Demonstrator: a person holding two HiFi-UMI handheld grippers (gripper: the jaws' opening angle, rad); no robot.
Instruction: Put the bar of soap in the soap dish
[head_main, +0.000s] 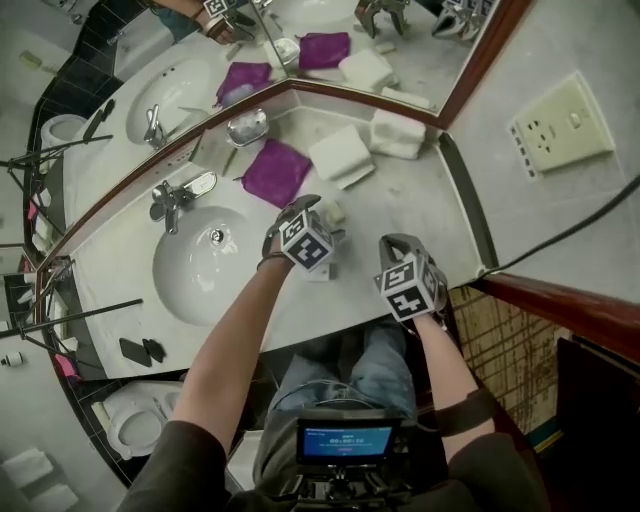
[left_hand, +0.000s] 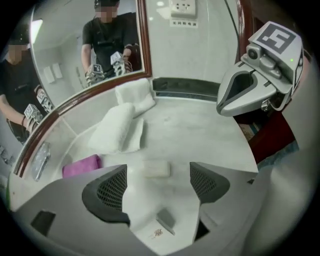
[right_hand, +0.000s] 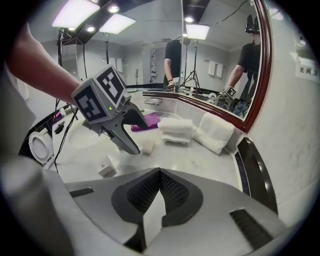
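Currently the left hand-held gripper (left_hand: 158, 176) is spread wide, angled down over the table (head_main: 420, 200) just right of the sink (head_main: 205, 262). Soap (left_hand: 156, 168) lies flat on the table ahead of it, in line with the gap between the jaws, untouched. A small box (left_hand: 165, 220) sits under that gripper. Right hand-held gripper (right_hand: 160, 172) is pressed together, nothing pinched, further right of the sink. Dish (head_main: 246, 127) sits beyond the sink in the mirror corner, well apart from the soap.
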